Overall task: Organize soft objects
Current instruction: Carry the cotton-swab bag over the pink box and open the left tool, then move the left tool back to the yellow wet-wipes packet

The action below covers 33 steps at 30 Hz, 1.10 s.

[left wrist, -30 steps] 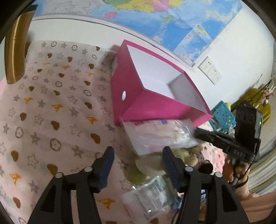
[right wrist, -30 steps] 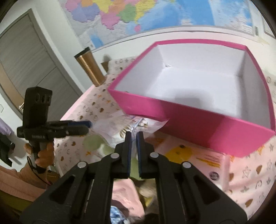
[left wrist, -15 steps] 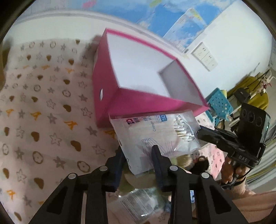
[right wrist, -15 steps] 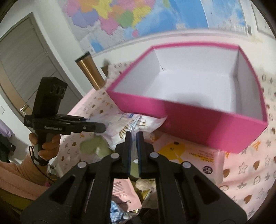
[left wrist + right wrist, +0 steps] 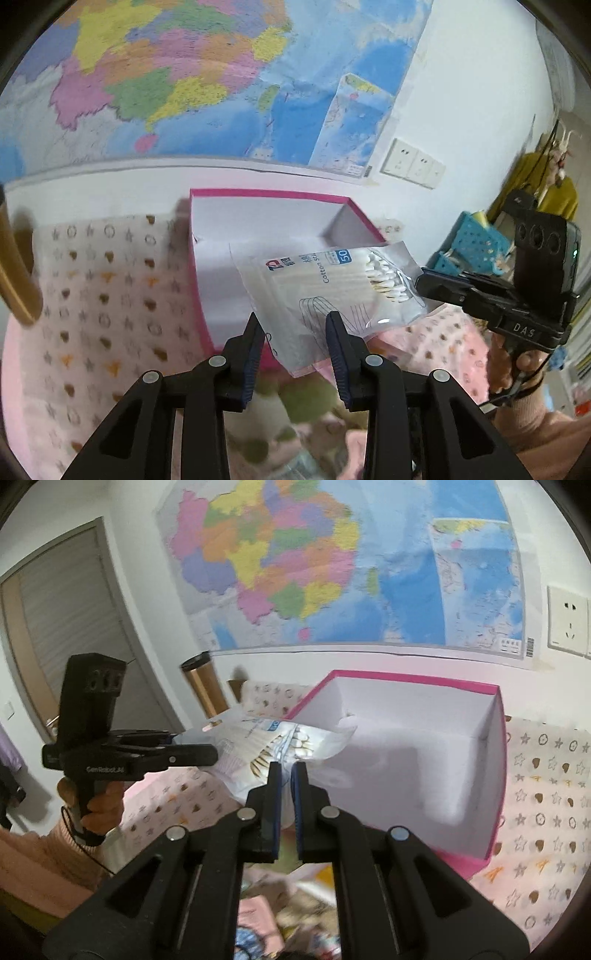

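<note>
A clear bag of cotton swabs [image 5: 332, 288] hangs in the air over the near edge of the open pink box [image 5: 266, 195], which has a white inside. My left gripper [image 5: 295, 332] is closed on the bag's lower edge. My right gripper [image 5: 287, 771] is shut on the bag's other end [image 5: 284, 740]; it also shows in the left wrist view [image 5: 421, 282] at the bag's right corner. The pink box shows in the right wrist view [image 5: 495, 775] too.
A pink cloth with stars and hearts [image 5: 92, 295] covers the table. Plush toys and small packets [image 5: 280, 413] lie below the grippers. A gold tumbler [image 5: 203, 683] stands at the back left. A map covers the wall [image 5: 184, 74].
Both grippers have lifted the bag of cotton swabs off the pile and carried it up and toward the box. The left gripper closed on the bag.
</note>
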Motion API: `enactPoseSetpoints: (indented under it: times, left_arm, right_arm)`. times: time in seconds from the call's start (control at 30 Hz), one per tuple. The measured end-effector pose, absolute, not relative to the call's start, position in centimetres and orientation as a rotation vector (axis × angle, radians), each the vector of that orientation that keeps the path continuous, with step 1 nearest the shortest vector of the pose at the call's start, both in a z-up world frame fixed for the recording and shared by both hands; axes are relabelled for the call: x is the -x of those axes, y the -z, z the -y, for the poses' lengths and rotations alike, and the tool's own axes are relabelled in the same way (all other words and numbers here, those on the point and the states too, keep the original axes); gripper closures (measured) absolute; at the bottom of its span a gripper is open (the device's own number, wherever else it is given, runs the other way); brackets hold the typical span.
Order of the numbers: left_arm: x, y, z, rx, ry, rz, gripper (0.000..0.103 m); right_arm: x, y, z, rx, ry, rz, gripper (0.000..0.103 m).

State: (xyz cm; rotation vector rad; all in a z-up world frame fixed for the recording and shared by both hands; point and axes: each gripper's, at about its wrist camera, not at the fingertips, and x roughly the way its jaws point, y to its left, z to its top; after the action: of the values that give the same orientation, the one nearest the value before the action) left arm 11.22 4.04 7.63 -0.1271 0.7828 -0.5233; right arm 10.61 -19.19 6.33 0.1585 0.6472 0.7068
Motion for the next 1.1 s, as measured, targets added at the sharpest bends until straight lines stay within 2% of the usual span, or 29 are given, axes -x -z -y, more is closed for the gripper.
enactPoseSetpoints:
  times: [0.37, 0.5, 0.57, 0.6, 0.67, 0.87, 1.0, 1.1]
  left_arm:
    - [-17.2, -3.4, -0.8, 0.017, 0.422, -0.909, 0.068]
    - [-17.3, -2.8, -0.2, -0.035, 0.367, -0.915, 0.052]
    - [-17.0, -2.9, 0.0, -0.046, 0.359, -0.902, 0.049]
    - [-16.8, -3.1, 0.1, -0.055, 0.348, -0.893, 0.044]
    - [-16.6, -3.4, 0.2, -0.080, 0.318, -0.879, 0.042]
    - [-15.6, -4.5, 0.4, -0.099, 0.273, -0.807, 0.041]
    - [-13.5, -5.7, 0.3, -0.063, 0.323, -0.758, 0.041]
    - [-11.8, -6.4, 0.6, -0.033, 0.386, -0.738, 0.040]
  right_arm:
    - [-17.2, -1.4, 19.7, -0.165, -0.631, -0.797, 0.095]
    - [-19.3, 1.2, 19.0, -0.130, -0.573, -0.902, 0.086]
    - [-19.9, 2.1, 18.5, -0.100, -0.565, -0.935, 0.085]
    - [-20.1, 2.6, 18.4, -0.097, -0.561, -0.947, 0.086]
    - [-20.2, 3.0, 18.2, -0.086, -0.548, -0.960, 0.085]
    - [-18.7, 1.3, 19.5, -0.139, -0.565, -0.902, 0.084]
    - [-16.3, -1.5, 21.1, -0.210, -0.613, -0.831, 0.070]
    - [-14.5, -3.4, 21.8, -0.235, -0.639, -0.785, 0.069]
